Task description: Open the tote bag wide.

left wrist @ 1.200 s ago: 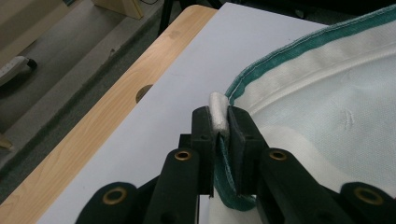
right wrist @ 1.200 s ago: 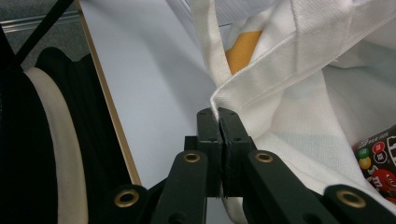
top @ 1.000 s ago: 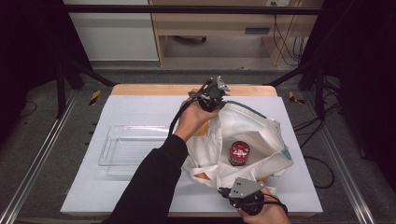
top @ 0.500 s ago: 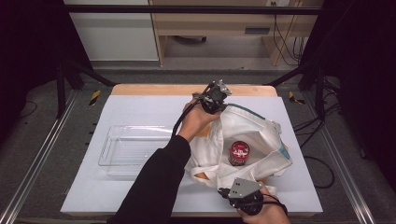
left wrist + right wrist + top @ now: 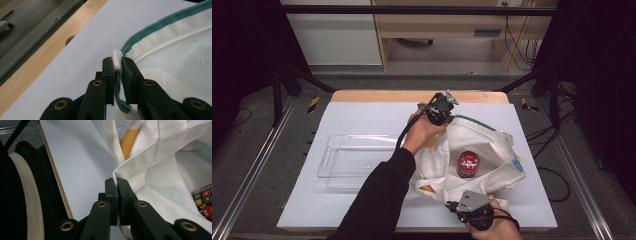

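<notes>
On the white table (image 5: 362, 115), right of centre, lies a white cloth bag (image 5: 492, 150) with a green-trimmed rim, its mouth held open. Left gripper (image 5: 443, 109), at the bag's far edge, is clenched on the rim (image 5: 117, 61), the cloth pinched between its jaws. Right gripper (image 5: 472, 212), at the near edge, grasps a white fold of the bag (image 5: 117, 176). Inside the bag stands a red-lidded jar (image 5: 468, 163). Just left of the bag rests a clear plastic tray (image 5: 357, 160).
</notes>
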`<state>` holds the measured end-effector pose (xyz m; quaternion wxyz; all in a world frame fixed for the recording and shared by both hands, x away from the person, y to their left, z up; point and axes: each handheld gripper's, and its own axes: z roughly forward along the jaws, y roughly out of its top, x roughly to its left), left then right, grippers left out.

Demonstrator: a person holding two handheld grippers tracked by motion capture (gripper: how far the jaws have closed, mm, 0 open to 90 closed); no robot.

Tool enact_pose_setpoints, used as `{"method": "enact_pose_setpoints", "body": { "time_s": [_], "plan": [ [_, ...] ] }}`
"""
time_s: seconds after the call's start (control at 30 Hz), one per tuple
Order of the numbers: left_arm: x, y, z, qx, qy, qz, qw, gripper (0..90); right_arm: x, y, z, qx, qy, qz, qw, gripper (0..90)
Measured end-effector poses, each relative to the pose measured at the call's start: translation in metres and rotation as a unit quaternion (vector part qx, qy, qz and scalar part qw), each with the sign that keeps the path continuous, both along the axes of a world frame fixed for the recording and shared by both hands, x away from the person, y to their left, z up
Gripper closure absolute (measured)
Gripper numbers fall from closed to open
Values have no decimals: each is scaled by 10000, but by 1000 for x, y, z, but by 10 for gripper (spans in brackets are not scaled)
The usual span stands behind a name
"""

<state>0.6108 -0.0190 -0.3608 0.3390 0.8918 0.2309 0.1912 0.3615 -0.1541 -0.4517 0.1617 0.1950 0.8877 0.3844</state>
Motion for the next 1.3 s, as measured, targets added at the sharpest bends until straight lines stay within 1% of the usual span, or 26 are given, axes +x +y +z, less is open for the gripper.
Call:
{"method": "enact_pose_setpoints", "body": {
  "time_s": [0.17, 0.27, 0.33, 0.37, 0.4, 0.47, 0.5, 0.53, 0.57, 0.6, 0.67, 0.73, 0.77, 0.83, 0.9, 0.97, 1.03, 1.07, 1.1, 1.13, 1.17, 1.2, 1.3],
  "plan": [
    [-5, 0, -1, -21, -14, -29, 10000, 800, 0, -1, 1, 20, -4, -26, 10000, 857],
    [-9, 1, 0, -88, -29, -48, 9999, 791, 0, -1, 2, 19, -31, -93, 10000, 798],
    [-12, 2, 3, -107, -71, -58, 9999, 765, -2, -1, 3, 0, -112, -113, 9999, 737],
    [-13, 3, 4, -77, -97, -72, 9999, 743, -3, -1, 5, 14, -165, -125, 9998, 698],
    [-15, 3, 5, -102, -132, -67, 9998, 725, -4, -1, 6, 25, -215, -134, 9997, 650],
    [-18, 6, 8, -136, -200, -58, 9997, 674, -5, -3, 11, 70, -251, -215, 9994, 574],
    [-20, 7, 10, -145, -206, -33, 9997, 643, -5, -4, 14, 85, -268, -199, 9994, 542],
    [-22, 9, 12, -153, -228, -21, 9996, 598, -6, -6, 18, 113, -395, -236, 9989, 480],
    [-24, 10, 14, -167, -246, -14, 9996, 598, -6, -6, 18, 113, -395, -236, 9989, 480],
    [-25, 12, 16, -222, -278, -17, 9994, 586, -7, -6, 20, 134, -416, -269, 9987, 451],
    [-31, 16, 22, -291, -380, -20, 9989, 566, -8, -8, 25, 194, -531, -298, 9980, 408],
    [-36, 20, 26, -266, -444, -15, 9987, 531, -8, -10, 30, 266, -574, -329, 9975, 355],
    [-39, 23, 28, -262, -485, -37, 9985, 524, -9, -10, 32, 293, -613, -345, 9971, 342],
    [-48, 31, 33, -326, -587, -26, 9977, 519, -10, -11, 37, 308, -658, -359, 9967, 328],
    [-55, 38, 37, -459, -625, -31, 9970, 512, -11, -13, 43, 331, -680, -403, 9963, 307],
    [-65, 46, 42, -557, -701, -40, 9960, 501, -11, -16, 51, 335, -742, -428, 9958, 294],
    [-73, 52, 44, -561, -745, -70, 9956, 491, -11, -21, 60, 413, -785, -488, 9949, 291],
    [-78, 55, 44, -599, -759, -64, 9953, 484, -11, -24, 66, 473, -795, -507, 9944, 292],
    [-84, 58, 44, -544, -803, -100, 9952, 476, -10, -27, 71, 532, -809, -535, 9939, 291],
    [-89, 60, 43, -534, -802, -114, 9953, 470, -10, -30, 78, 550, -838, -584, 9932, 291],
    [-94, 62, 43, -547, -813, -139, 9951, 461, -9, -32, 83, 547, -901, -598, 9926, 293],
    [-98, 63, 42, -610, -805, -153, 9948, 457, -7, -34, 89, 555, -947, -621, 9920, 296],
    [-114, 68, 40, -681, -884, -247, 9934, 444, -2, -40, 103, 502, -1029, -688, 9910, 295]
  ]
}}
